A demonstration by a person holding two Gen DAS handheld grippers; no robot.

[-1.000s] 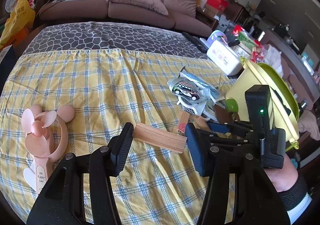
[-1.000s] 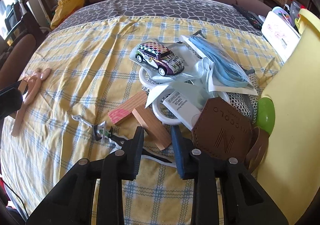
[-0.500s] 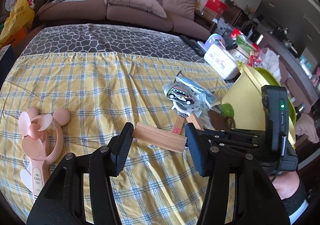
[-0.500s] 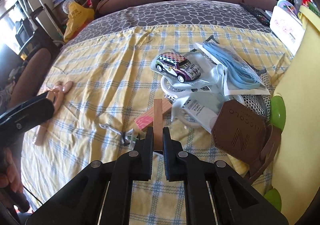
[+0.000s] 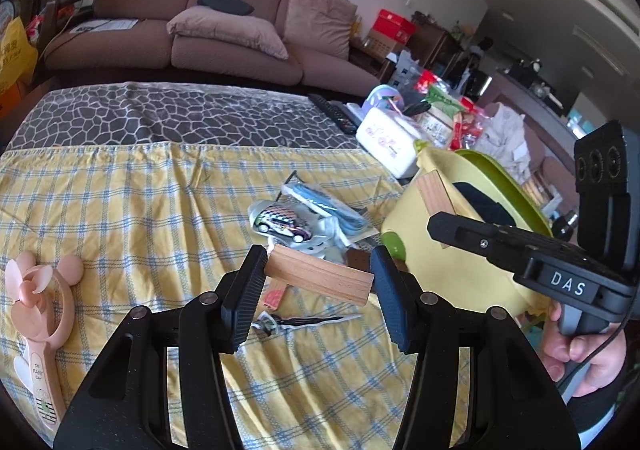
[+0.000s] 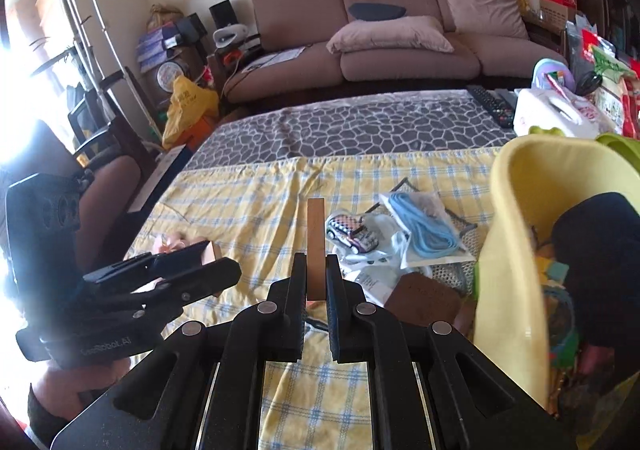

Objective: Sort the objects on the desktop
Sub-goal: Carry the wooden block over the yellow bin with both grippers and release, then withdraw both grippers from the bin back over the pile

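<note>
Left gripper (image 5: 318, 282) clamped on wooden block (image 5: 319, 279), held crosswise above checked cloth (image 5: 120, 210), short of yellow bin (image 6: 508, 250). Right gripper (image 6: 314, 282) pinched tight on second wooden block (image 6: 315, 246), upright, just left of bin rim. Bin partly filled. Left of bin, unsorted: toy car (image 5: 282, 227), blue cable bag (image 6: 420, 230), brown leather piece (image 6: 424, 300), pink block (image 5: 274, 296); pink fan (image 5: 40, 314) far from bin. Sorting looks midway.
</note>
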